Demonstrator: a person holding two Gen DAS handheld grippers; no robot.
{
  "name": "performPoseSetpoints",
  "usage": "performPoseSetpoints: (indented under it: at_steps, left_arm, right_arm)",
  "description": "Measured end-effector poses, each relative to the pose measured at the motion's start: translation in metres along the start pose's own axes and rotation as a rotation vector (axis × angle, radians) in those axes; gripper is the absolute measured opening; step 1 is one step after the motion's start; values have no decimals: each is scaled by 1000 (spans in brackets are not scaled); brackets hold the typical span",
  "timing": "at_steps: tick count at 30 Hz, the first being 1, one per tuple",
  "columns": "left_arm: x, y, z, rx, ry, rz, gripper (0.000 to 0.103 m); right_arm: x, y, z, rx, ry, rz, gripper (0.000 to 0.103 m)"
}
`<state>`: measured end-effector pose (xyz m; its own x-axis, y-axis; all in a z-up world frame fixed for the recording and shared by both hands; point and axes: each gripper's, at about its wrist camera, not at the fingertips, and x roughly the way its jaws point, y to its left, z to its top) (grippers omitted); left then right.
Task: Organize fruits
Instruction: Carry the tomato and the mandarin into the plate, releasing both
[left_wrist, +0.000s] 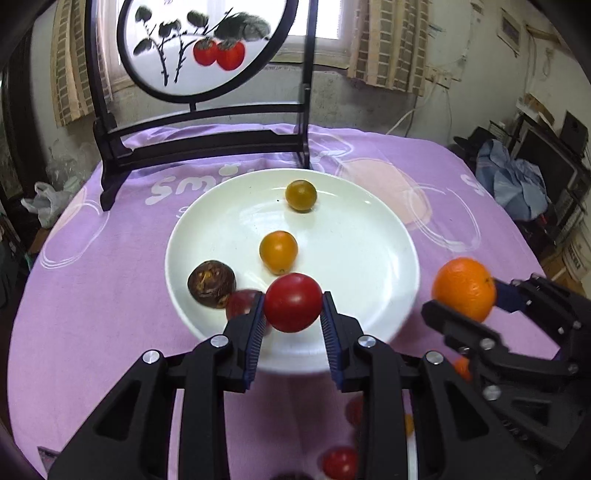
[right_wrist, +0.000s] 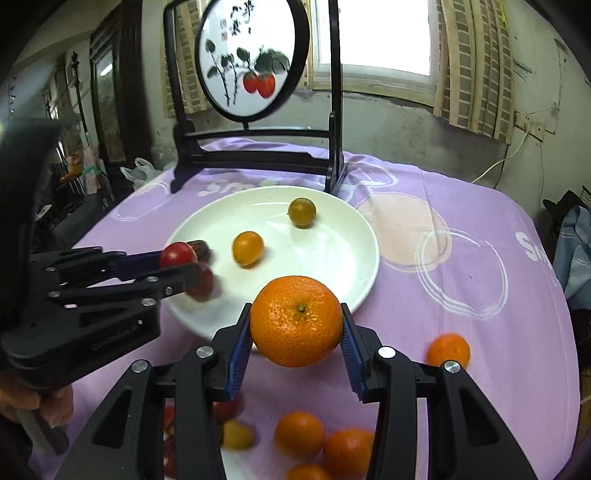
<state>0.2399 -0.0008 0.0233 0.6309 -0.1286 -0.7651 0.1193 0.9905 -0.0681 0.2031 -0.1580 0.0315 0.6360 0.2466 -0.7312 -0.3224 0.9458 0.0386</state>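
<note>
- The left gripper is nearest the lens, its blue-padded fingers clamped on a red tomato, held above the near rim of the white plate.
- Just beyond those fingertips, in the plate — a second red tomato, blurred, and a dark brown fruit to their left; further ahead a yellow tomato, then a greenish one.
- The right gripper grips an orange between its pads, beside the plate's near-right edge.
- Below and to the right of its fingers, loose oranges and small tomatoes lie on the purple cloth.
- Past the plate stands a painted round screen.
</note>
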Motion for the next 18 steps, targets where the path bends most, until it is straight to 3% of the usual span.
performPoseSetpoints:
  at_steps: [8, 9, 11, 18]
  left_arm:
    - [43, 10, 18, -42, 47, -10, 30]
    - [45, 10, 18, -48, 51, -13, 32]
    - [44, 7, 17, -52, 38, 1, 50]
    - [5, -8, 4, -15, -29, 26, 67]
  right_arm:
    - [58, 10, -2, -31, 101, -28, 46]
    - [59, 11, -2, -30, 97, -30, 47]
    - [58, 15, -4, -48, 90, -24, 54]
    - [19, 13, -12, -55, 53, -25, 58]
